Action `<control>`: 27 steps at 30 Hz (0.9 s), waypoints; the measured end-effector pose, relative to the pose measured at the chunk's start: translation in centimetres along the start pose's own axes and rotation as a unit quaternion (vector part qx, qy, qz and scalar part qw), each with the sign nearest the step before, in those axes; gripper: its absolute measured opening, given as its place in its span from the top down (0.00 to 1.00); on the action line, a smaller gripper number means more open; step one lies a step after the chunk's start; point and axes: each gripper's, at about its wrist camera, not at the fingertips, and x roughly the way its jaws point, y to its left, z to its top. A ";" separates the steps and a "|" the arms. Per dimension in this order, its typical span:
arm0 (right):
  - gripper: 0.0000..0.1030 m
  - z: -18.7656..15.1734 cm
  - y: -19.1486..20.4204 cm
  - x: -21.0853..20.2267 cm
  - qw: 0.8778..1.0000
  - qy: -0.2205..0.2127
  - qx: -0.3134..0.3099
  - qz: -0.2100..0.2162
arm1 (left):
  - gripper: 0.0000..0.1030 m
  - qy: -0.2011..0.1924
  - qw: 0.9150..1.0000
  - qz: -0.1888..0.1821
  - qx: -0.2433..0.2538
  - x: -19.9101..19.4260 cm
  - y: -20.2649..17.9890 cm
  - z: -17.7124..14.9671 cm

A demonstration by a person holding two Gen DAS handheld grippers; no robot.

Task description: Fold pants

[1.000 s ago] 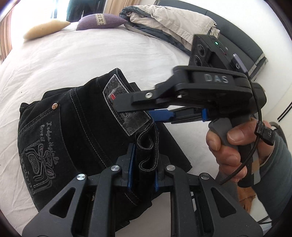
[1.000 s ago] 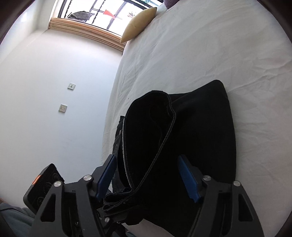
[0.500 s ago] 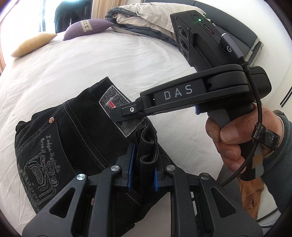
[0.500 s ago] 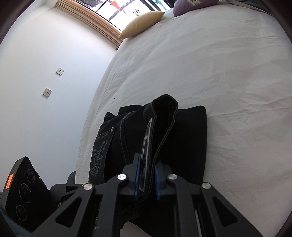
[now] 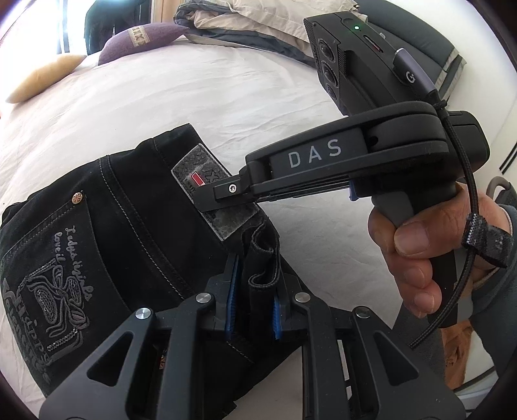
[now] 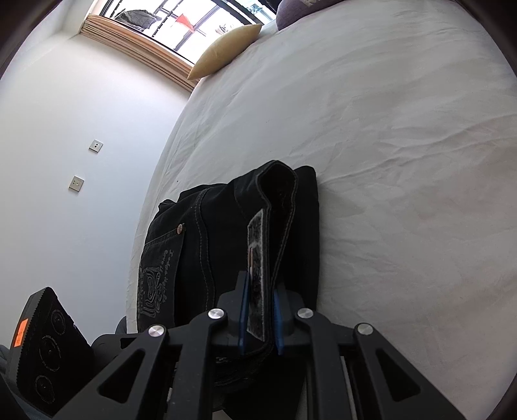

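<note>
Two grippers, both clamped on one pair of black jeans (image 5: 129, 232) lying folded on a white bed sheet (image 5: 181, 97). Left gripper (image 5: 253, 300) at the bottom of its own view, blue pads (image 5: 233, 290) pinched tight on a bunched, upright fold of waistband directly ahead. Just beyond that grip, a grey patch (image 5: 213, 194) sewn on the waistband, with a small red tag. Right gripper (image 5: 206, 202) reaching in from the right, nipped onto that patch and the waistband edge, handle wrapped in the person's right hand (image 5: 416, 252). Rest of the jeans spread down and left of both grips, back pocket with pale stitched lettering (image 5: 61, 278) and a copper rivet (image 5: 78, 198) facing up.

Right wrist view: same jeans (image 6: 200, 245) straight ahead, waistband standing on edge between the blue pads (image 6: 243, 310) of the right gripper (image 6: 260, 318), patch (image 6: 257, 265) facing left, an open loop of waistband (image 6: 278, 181) at the far end. Denim mass to the left of the grip, bare sheet (image 6: 404, 161) to the right.

Farther off: a tan cushion (image 6: 226, 48) and a purple cushion (image 5: 142, 38) near the window (image 6: 181, 19), a heap of beige bedding (image 5: 258, 19) by the headboard, two wall plates (image 6: 77, 183) on the white wall.
</note>
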 end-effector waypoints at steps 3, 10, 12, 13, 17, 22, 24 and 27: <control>0.86 -0.5 -0.7 -0.2 1.000 -0.001 0.012 0.006 | 0.85 0.002 1.000 -0.001 0.008 0.1 -0.1 -0.4; 0.73 -1.2 -3.1 0.9 0.996 -0.001 0.064 0.055 | 0.35 0.024 0.997 -0.061 -0.043 -1.4 2.0 -0.9; 0.67 -1.4 -2.9 0.4 0.996 -0.004 0.068 0.056 | 0.32 0.014 0.995 -0.084 -0.055 -3.7 2.7 -1.5; 0.62 -1.6 -2.6 0.0 0.996 -0.004 0.068 0.049 | 0.32 0.010 0.994 -0.090 -0.058 -5.0 3.1 -1.8; 0.40 -2.1 -1.5 -2.6 0.998 -0.027 0.053 -0.013 | 0.32 -0.029 0.990 -0.104 -0.085 -9.6 6.6 -2.5; 0.40 -2.7 1.5 -4.5 0.996 -0.062 0.036 0.048 | 0.32 -0.061 0.984 -0.088 -0.142 -10.8 12.2 -2.0; 0.40 -3.2 3.1 -3.6 0.995 -0.049 0.024 0.082 | 0.32 -0.076 0.980 -0.098 -0.157 -10.9 14.3 -1.5; 0.40 -4.9 3.5 -0.8 0.996 -0.008 0.022 0.083 | 0.32 -0.072 0.977 -0.103 -0.172 -9.3 16.7 -1.1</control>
